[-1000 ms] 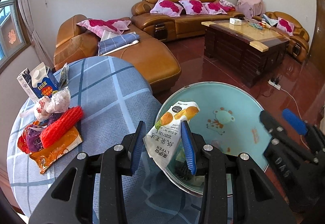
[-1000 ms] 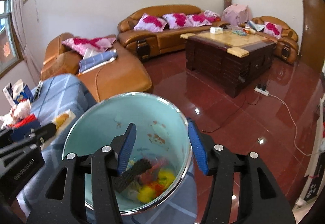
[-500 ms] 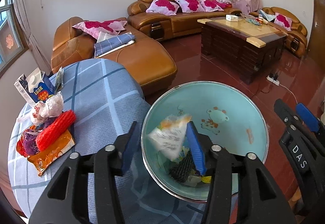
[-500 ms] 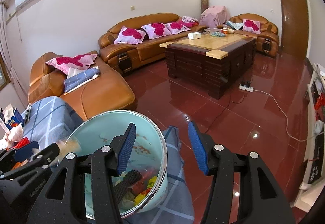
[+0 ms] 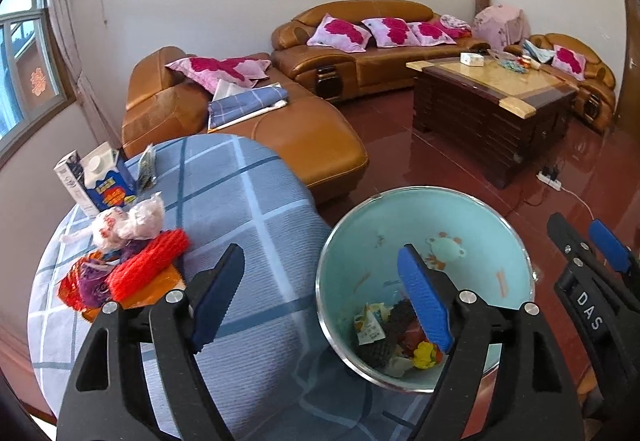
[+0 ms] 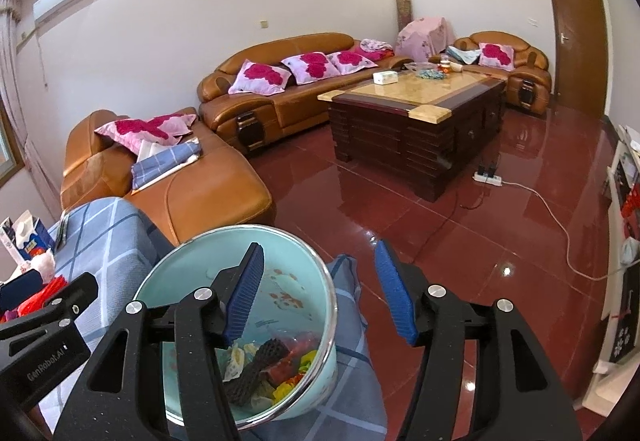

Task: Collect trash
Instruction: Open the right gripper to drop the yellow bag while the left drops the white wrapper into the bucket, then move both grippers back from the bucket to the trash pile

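A light-blue enamel basin (image 5: 472, 217) stands at the near edge of the blue checked table (image 5: 248, 209); it also shows in the right wrist view (image 6: 192, 261). Several pieces of trash lie in it, among them a white and orange wrapper (image 5: 370, 325) and black foam netting (image 6: 256, 369). My left gripper (image 5: 320, 301) is open and empty, its right finger over the basin. My right gripper (image 6: 320, 293) is open and empty, straddling the basin's right rim. A pile of trash stays on the table's left: red netting (image 5: 150, 271), a crumpled pink bag (image 5: 128, 221), an orange wrapper (image 5: 160, 279).
A blue milk carton (image 5: 106, 183) and a white box (image 5: 70, 183) stand at the table's far left. An orange leather sofa (image 5: 304, 137) lies behind the table. A dark wooden coffee table (image 6: 416, 121) stands on the red tiled floor, with a power strip (image 6: 488, 177) beside it.
My left gripper held the white and orange wrapper over the basin, then opened. The wrapper dropped into the basin. My right gripper shifted right along the basin's rim.
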`<state>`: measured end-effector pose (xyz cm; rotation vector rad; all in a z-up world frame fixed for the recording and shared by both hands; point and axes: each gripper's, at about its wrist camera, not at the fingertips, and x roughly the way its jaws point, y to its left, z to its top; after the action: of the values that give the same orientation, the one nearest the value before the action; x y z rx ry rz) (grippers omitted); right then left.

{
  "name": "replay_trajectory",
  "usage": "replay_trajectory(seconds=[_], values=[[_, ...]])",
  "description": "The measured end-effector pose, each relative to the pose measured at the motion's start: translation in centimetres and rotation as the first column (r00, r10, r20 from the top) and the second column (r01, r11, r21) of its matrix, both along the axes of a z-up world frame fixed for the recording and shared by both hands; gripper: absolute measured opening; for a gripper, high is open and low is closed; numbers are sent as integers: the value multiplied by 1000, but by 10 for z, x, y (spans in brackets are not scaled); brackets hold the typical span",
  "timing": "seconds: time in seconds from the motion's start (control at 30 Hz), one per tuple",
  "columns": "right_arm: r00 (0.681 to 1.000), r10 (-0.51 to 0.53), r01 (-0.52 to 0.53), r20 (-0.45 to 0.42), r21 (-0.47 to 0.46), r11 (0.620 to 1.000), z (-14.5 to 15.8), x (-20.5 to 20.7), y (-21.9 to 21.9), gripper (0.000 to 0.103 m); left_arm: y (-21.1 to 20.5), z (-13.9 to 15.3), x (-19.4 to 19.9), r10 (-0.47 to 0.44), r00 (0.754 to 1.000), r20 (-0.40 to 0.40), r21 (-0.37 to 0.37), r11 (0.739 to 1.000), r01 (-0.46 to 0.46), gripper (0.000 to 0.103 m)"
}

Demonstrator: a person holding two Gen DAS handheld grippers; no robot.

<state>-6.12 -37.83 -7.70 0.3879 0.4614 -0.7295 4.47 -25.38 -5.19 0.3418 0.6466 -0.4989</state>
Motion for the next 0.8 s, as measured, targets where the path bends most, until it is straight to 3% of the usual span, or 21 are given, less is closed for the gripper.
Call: replay_trajectory(seconds=[0.5, 0.8], values=[[985, 170, -172, -43, -51, 984, 8, 21, 48, 58, 85, -7, 13, 109, 994, 8, 13, 994, -109, 83], [956, 281, -286, -84, -55, 957, 8, 49, 87, 58, 166, -18, 36, 252, 967, -30, 21, 968, -252, 83]])
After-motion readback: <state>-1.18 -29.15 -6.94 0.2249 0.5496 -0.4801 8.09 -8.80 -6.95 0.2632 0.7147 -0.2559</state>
